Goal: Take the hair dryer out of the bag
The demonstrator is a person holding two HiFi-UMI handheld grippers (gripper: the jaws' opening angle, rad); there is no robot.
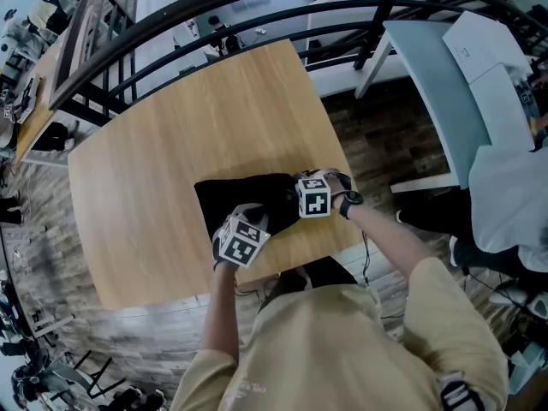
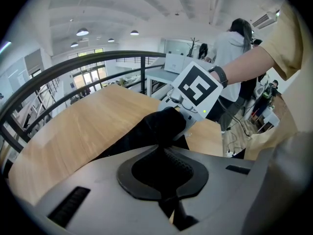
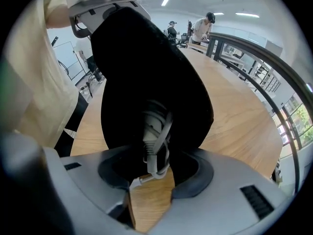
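A black fabric bag (image 1: 244,197) lies on the wooden table (image 1: 171,152), near its front edge. My left gripper (image 1: 241,236) is at the bag's near end, and in the left gripper view it (image 2: 165,195) is shut on a fold of the black bag (image 2: 159,126). My right gripper (image 1: 313,195) is at the bag's right end. In the right gripper view its jaws (image 3: 149,187) stand apart in front of the bag's mouth (image 3: 146,72). A grey ribbed cord end of the hair dryer (image 3: 155,138) hangs out between them, and the pads do not press on it. The dryer's body is hidden.
A black curved railing (image 1: 257,11) runs behind the table. A white table (image 1: 445,84) with white boxes stands at the right, with a person in white (image 1: 514,195) beside it. The table's front edge (image 1: 282,268) is just under my hands. Cables lie on the floor.
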